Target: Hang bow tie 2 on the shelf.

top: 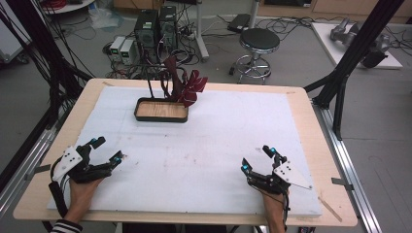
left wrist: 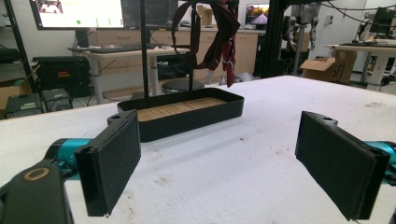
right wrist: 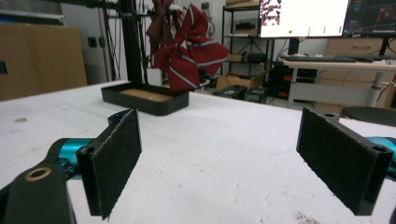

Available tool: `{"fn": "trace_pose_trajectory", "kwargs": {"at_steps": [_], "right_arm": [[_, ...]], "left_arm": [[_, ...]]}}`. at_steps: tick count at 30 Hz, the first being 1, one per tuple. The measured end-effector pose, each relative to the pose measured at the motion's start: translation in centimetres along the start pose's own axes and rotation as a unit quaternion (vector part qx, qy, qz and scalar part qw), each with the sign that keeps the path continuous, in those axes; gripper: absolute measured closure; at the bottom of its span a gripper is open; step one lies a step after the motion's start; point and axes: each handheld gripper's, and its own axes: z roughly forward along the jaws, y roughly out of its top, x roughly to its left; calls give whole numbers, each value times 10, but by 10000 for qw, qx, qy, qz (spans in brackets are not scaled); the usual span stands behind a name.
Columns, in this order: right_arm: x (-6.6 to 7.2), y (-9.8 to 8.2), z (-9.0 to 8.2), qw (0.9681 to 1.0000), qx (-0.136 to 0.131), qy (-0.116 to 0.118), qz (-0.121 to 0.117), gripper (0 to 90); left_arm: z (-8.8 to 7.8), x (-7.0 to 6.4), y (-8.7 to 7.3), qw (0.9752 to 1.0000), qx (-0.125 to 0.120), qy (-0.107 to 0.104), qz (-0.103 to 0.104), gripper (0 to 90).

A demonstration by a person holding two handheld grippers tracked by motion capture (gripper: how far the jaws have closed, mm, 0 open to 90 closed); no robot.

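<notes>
A black tray (top: 161,117) with a wooden floor sits at the back of the white table cover, a thin black stand (top: 149,87) rising from it. Dark red striped cloth (top: 187,85) hangs from the stand over the tray's right end. In the left gripper view the tray (left wrist: 187,119) lies straight ahead with the cloth (left wrist: 224,35) above it; in the right gripper view the tray (right wrist: 144,100) and cloth (right wrist: 184,56) are ahead to the left. My left gripper (top: 107,149) rests open near the front left. My right gripper (top: 257,159) rests open near the front right. Both hold nothing.
The white cover (top: 204,145) lies on a wooden table (top: 311,145). Behind the table are computer towers (top: 155,29), cables and a round stool (top: 259,41). Black frame posts (top: 357,48) stand at the table's right and left sides.
</notes>
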Motion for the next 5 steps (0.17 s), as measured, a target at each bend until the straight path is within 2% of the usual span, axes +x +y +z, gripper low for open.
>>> {"fn": "trace_pose_trajectory", "kwargs": {"at_steps": [1,5], "right_arm": [[0,0,0,10000,-25,-1,-57,129],[0,0,-1,10000,-80,-19,-16,125]], "left_arm": [[0,0,0,10000,-5,0,-9,146],[0,0,0,10000,2,2,-7,146]]}}
